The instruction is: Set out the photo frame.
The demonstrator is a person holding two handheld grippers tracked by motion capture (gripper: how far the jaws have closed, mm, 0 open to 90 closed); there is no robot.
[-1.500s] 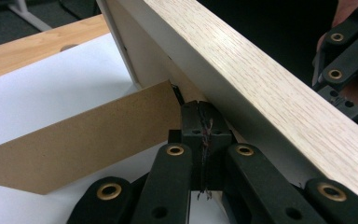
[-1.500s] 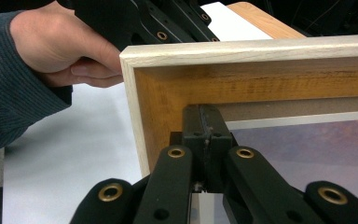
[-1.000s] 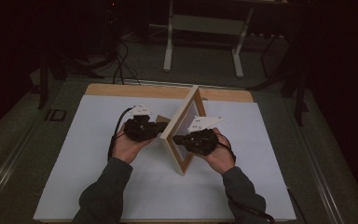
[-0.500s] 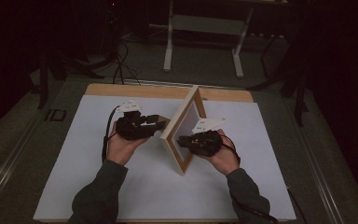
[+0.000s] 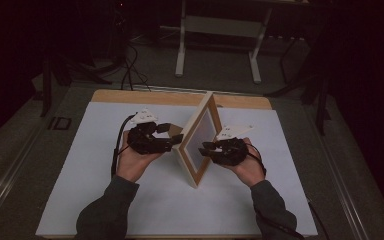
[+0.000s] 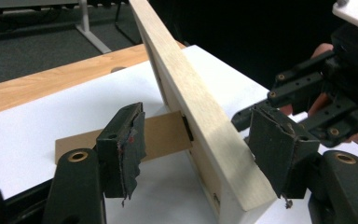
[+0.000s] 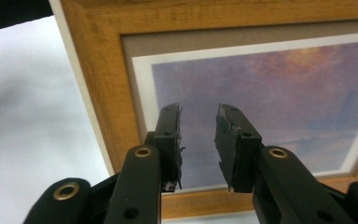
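Picture frame point(image 5: 200, 137) is standing mid-frame on its easel back point(image 6: 161, 135); both hand-held grippers, left point(image 5: 176, 134) and right point(image 5: 207, 149), are just opening, jaws apart, and should next be backing away without tipping it.

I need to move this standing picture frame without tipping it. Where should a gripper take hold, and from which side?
Grip the picture frame by its wooden top rail, coming down from above with one jaw on each face. It probably suits best: the rail is narrow, straight and bare. Lower down, the cardboard easel stand juts from the back.
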